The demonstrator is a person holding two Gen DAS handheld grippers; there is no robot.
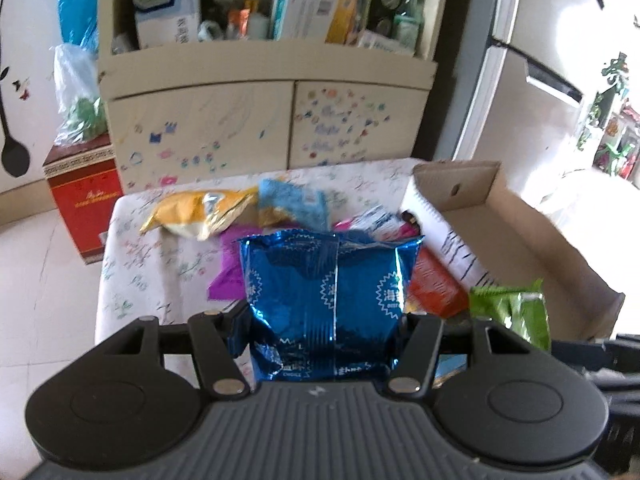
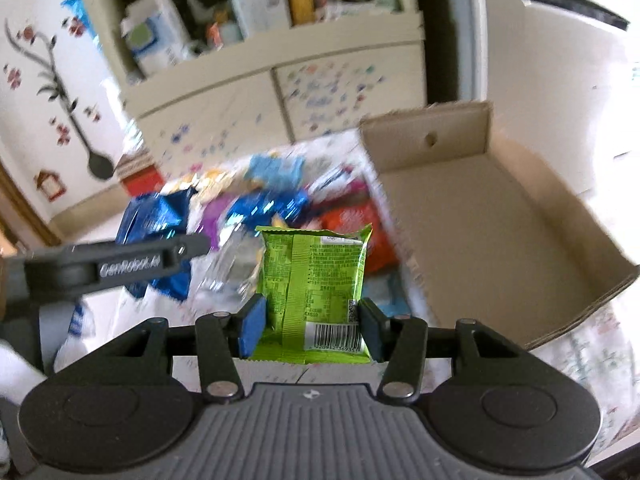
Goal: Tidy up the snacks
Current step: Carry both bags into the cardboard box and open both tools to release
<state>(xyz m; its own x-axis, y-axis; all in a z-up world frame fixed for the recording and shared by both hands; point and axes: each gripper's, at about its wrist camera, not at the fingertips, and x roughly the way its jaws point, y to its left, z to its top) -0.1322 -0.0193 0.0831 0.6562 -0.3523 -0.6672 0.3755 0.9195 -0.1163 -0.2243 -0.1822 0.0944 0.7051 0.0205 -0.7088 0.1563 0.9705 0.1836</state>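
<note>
My left gripper [image 1: 324, 320] is shut on a shiny blue snack bag [image 1: 324, 288] and holds it above the table. My right gripper [image 2: 310, 320] is shut on a green snack bag [image 2: 316, 280], also lifted; that bag shows in the left wrist view [image 1: 516, 308] at the right. The left gripper with its blue bag shows in the right wrist view [image 2: 156, 224] at the left. A pile of snacks lies on the table: a yellow bag [image 1: 196, 212], a light blue bag [image 1: 292, 200], a purple pack [image 1: 228, 276], an orange pack [image 1: 436, 284]. An open cardboard box [image 2: 480, 208] stands at the right, its inside bare.
The table has a floral cloth [image 1: 140, 264]. Behind it stands a cream cabinet [image 1: 260, 120] with a cluttered shelf. A red box [image 1: 84, 200] sits on the floor at the left. A white fridge [image 2: 560, 60] is at the right.
</note>
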